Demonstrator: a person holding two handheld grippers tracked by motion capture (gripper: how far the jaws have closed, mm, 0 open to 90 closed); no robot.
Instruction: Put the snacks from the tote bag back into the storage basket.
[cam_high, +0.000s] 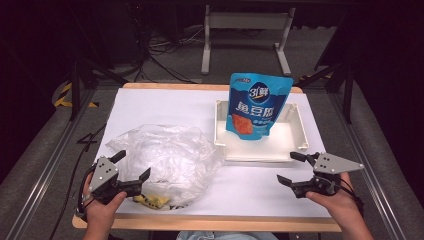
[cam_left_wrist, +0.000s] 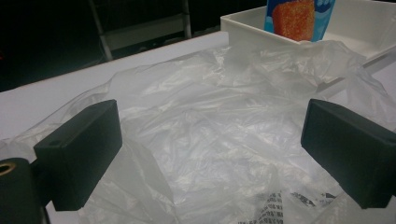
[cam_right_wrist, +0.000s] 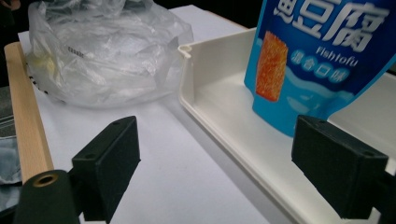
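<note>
While both grippers hover with fingers apart, left gripper (cam_high: 131, 172) at the clear plastic bag (cam_high: 167, 157) near the bench's front-left edge, right gripper (cam_high: 295, 171) before the fish tofu pouch (cam_high: 256, 107) standing in the white tray (cam_high: 300, 131), likely pre-grasp; next, close on bag.

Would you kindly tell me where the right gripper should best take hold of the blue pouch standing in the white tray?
Probably the flat top edge of the blue pouch, approached from above. It stands upright in the white tray, whose walls shield its base, and the thin top would fit between the open jaws of the right gripper.
</note>
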